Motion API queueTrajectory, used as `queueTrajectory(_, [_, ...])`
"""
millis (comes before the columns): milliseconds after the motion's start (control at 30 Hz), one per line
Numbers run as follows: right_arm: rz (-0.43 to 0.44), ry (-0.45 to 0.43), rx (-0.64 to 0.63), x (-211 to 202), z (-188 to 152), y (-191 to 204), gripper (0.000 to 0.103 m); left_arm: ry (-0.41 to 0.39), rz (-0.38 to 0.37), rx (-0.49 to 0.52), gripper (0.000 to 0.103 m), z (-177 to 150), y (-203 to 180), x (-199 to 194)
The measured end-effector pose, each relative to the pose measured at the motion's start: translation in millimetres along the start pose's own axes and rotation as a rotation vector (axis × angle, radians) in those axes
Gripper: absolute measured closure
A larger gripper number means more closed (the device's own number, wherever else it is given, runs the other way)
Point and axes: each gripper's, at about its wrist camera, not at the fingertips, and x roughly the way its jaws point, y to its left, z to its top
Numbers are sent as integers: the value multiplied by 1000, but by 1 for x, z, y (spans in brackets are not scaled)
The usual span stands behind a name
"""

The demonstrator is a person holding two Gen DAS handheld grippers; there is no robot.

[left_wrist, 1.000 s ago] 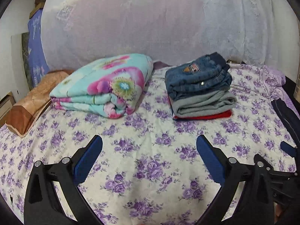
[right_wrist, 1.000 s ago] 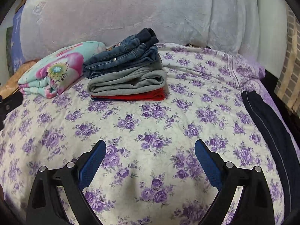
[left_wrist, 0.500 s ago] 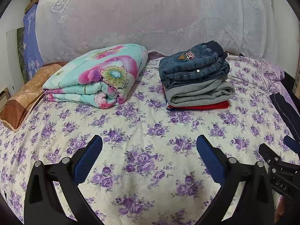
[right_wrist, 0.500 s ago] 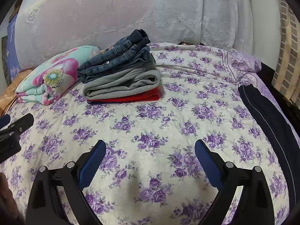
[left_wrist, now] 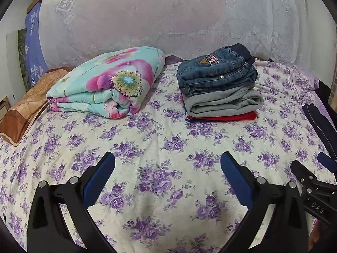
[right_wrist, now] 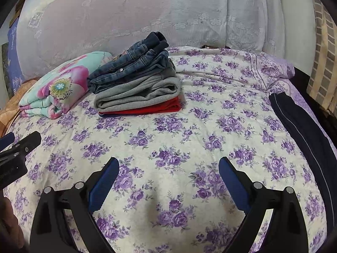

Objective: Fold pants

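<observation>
A stack of folded pants (left_wrist: 219,88) sits at the far middle of the bed: blue jeans (left_wrist: 214,71) on top, grey pants (left_wrist: 225,103) below, a red garment (left_wrist: 223,117) at the bottom. The stack also shows in the right wrist view (right_wrist: 137,88). Dark navy pants with a thin light stripe (right_wrist: 303,135) lie unfolded along the bed's right edge, also in the left wrist view (left_wrist: 318,124). My left gripper (left_wrist: 167,168) is open and empty above the flowered sheet. My right gripper (right_wrist: 168,170) is open and empty, well short of both.
A folded turquoise and pink floral quilt (left_wrist: 107,86) lies left of the stack. A brown pillow (left_wrist: 27,105) sits at the far left. A lace-covered headboard (left_wrist: 168,21) rises behind. The purple-flowered sheet (right_wrist: 168,139) covers the bed. Each gripper sees the other at its frame edge.
Both grippers have drawn back and risen a little from the stack, so more of the sheet shows. Each gripper has come further into the other's view. Both stayed open.
</observation>
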Motion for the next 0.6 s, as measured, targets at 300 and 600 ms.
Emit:
queueTrajectory(300, [0,0,-2,0,0,0,7,-3,-2,-8,5,-1,0,-1])
queueTrajectory(600, [0,-1,-1,0,0,0,7,12,-5,-26,5,-3,0,-3])
